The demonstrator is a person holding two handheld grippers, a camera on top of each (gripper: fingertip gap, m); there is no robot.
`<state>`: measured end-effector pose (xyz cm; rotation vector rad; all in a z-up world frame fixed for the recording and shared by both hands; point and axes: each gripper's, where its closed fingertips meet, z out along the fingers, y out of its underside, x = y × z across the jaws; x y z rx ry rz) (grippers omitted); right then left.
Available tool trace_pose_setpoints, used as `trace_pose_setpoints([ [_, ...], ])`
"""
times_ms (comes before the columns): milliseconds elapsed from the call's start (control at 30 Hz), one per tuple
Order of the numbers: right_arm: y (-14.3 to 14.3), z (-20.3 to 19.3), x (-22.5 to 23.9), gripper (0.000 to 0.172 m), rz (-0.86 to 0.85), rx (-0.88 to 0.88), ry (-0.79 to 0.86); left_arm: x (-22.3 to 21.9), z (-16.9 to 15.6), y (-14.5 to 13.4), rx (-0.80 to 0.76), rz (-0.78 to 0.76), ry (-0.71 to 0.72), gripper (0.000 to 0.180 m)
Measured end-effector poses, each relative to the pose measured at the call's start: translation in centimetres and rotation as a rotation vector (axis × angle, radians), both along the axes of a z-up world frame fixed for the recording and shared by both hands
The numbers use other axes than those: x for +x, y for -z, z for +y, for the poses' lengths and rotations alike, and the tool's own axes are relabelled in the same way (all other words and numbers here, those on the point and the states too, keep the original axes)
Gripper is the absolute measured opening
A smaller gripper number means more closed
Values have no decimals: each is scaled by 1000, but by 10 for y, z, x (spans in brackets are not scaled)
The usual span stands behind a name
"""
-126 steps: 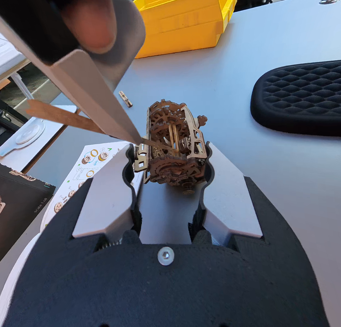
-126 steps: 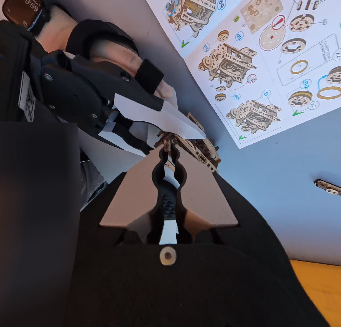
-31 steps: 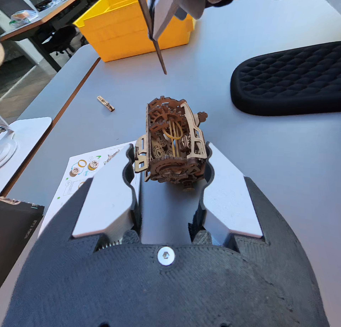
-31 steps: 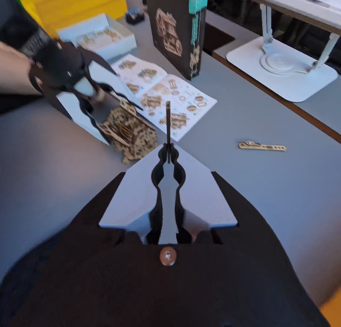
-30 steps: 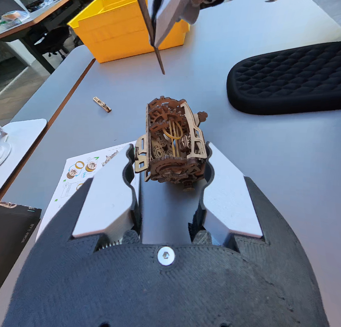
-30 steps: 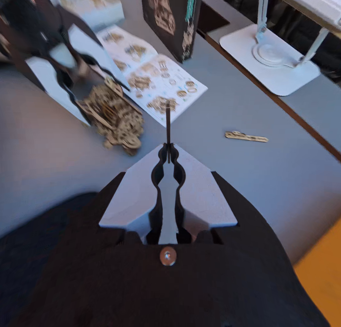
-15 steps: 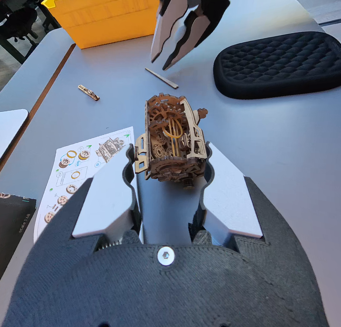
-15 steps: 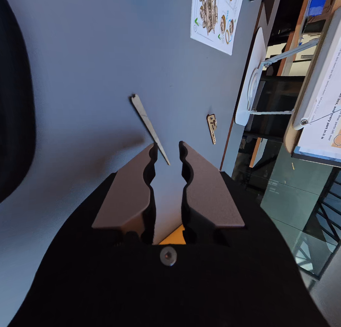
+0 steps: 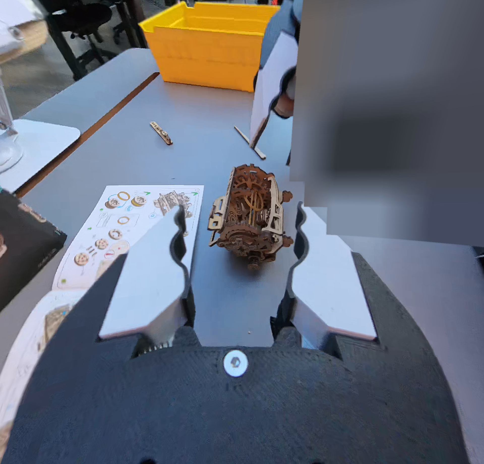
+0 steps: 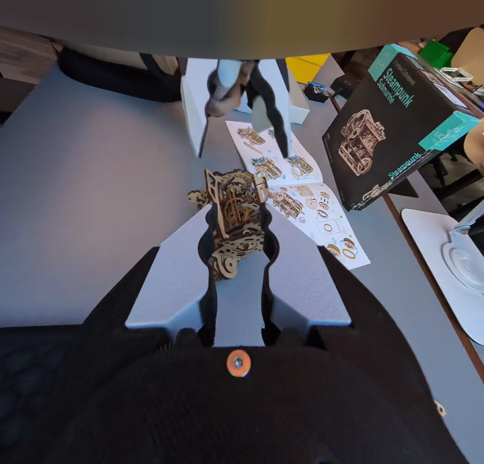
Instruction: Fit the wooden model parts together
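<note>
Resting free on the table point(image 9: 104, 89), wooden model point(image 9: 250, 215) looks largely built. Both grippers, left point(image 9: 241, 215) and right point(image 10: 237, 210), gape empty; two loose strips, one thin stick point(image 9: 250, 142) and one short piece point(image 9: 161, 133), remain unfitted far behind.

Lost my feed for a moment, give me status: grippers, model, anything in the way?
Left gripper open, clear of model. Right gripper open, empty, above model. Wooden model sits on table. Loose stick lies behind it.

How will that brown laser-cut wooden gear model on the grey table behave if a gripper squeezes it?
The brown laser-cut wooden gear model is probably light: mostly openwork. Likely fragile: thin side plates and protruding tabs could snap or unseat. It may tip, since it sits tilted on the grey table, with a rounded gear underneath.
</note>
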<state>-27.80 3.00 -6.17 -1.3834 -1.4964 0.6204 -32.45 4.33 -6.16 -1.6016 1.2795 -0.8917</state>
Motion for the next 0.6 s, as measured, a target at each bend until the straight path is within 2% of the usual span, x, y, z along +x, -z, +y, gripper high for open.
trace_pose_setpoints([
  [33,1,4,1,30,-8,17,-1,-6,-1,-9,-52,-30,-37,67],
  [133,3,8,0,28,-67,49,-75,-12,-6,-21,-191,-37,-98,33],
  [200,6,12,-2,28,-107,60,-130,-4,-10,-21,-251,27,-89,26],
  [267,7,18,-6,28,-114,69,-144,3,-8,-11,-281,156,-92,30],
  [333,8,7,-10,28,-97,41,-199,6,-5,2,-296,306,-88,25],
  [433,10,2,-9,28,-100,122,-187,9,-3,16,-356,498,-77,24],
  [600,20,6,-7,30,-136,140,-177,16,3,21,-504,632,-78,27],
])
